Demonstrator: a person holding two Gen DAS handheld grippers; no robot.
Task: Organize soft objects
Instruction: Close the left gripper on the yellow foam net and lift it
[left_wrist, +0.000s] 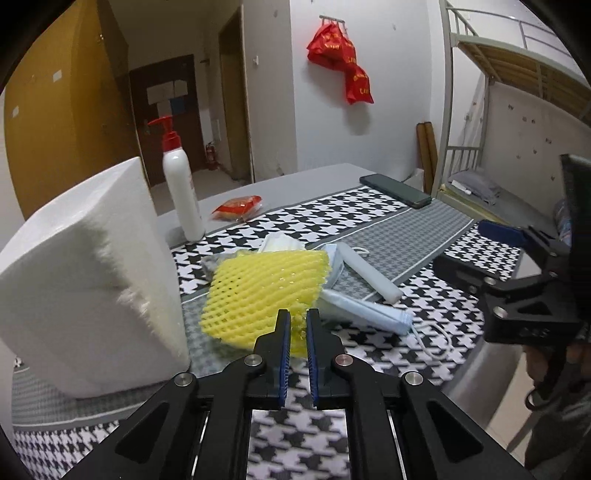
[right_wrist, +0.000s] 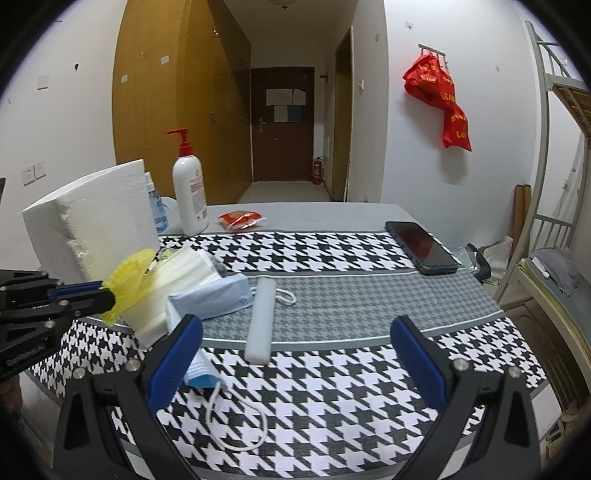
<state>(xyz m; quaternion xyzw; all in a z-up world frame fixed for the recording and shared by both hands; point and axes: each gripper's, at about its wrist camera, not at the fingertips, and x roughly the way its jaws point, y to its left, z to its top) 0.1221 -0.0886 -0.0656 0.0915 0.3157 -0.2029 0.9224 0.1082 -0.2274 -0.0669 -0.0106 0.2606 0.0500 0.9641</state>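
Observation:
My left gripper is shut on the near edge of a yellow foam net sleeve, which lies over a pile of soft things; the right wrist view shows the gripper pinching the sleeve. The pile holds blue face masks, a white folded mask stack and a white foam stick. My right gripper is open and empty, just in front of the foam stick; it shows at the right in the left wrist view.
A large white foam block stands at the left. A white pump bottle, a small blue spray bottle and a red snack packet stand behind. A dark phone lies at the right. The table has a houndstooth cloth.

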